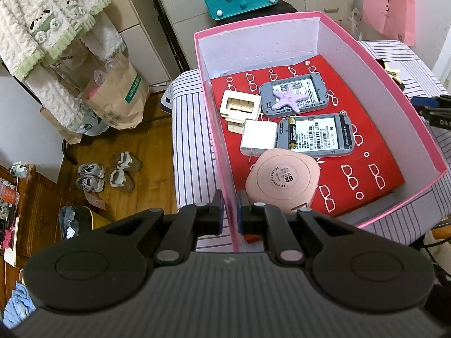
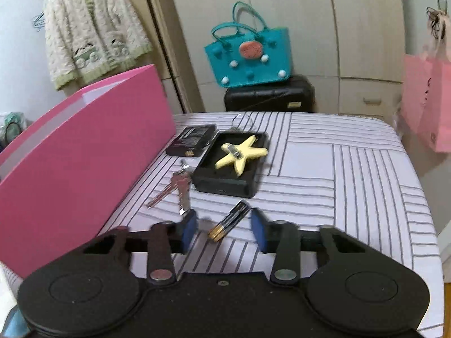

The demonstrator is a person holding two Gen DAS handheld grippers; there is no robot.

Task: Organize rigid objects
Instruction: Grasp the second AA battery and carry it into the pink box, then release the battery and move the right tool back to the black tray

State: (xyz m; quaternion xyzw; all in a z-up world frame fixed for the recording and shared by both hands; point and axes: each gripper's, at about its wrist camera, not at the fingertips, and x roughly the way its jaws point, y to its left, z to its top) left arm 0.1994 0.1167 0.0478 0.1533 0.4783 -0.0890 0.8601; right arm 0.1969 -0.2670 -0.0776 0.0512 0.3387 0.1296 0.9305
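My left gripper (image 1: 229, 215) is shut on the near left wall of the pink box (image 1: 217, 146). Inside the box lie a red sheet, two grey devices (image 1: 294, 94), a purple starfish (image 1: 287, 100), a white charger (image 1: 258, 138), a battery (image 1: 292, 136), a beige holder (image 1: 241, 105) and a pink round case (image 1: 282, 181). My right gripper (image 2: 224, 226) is open just above the striped surface, its fingers on either side of a black-and-gold battery (image 2: 229, 222). Keys (image 2: 176, 190), a black tray (image 2: 232, 166) with a yellow starfish clip (image 2: 241, 152) and a black battery pack (image 2: 193, 139) lie beyond.
The pink box (image 2: 81, 163) stands left of the right gripper. A teal bag (image 2: 248, 59) sits on a black case (image 2: 269, 95) behind the striped surface. A pink paper bag (image 2: 425, 98) hangs at right. Shoes (image 1: 108, 171) and paper bags (image 1: 115, 98) lie on the floor at left.
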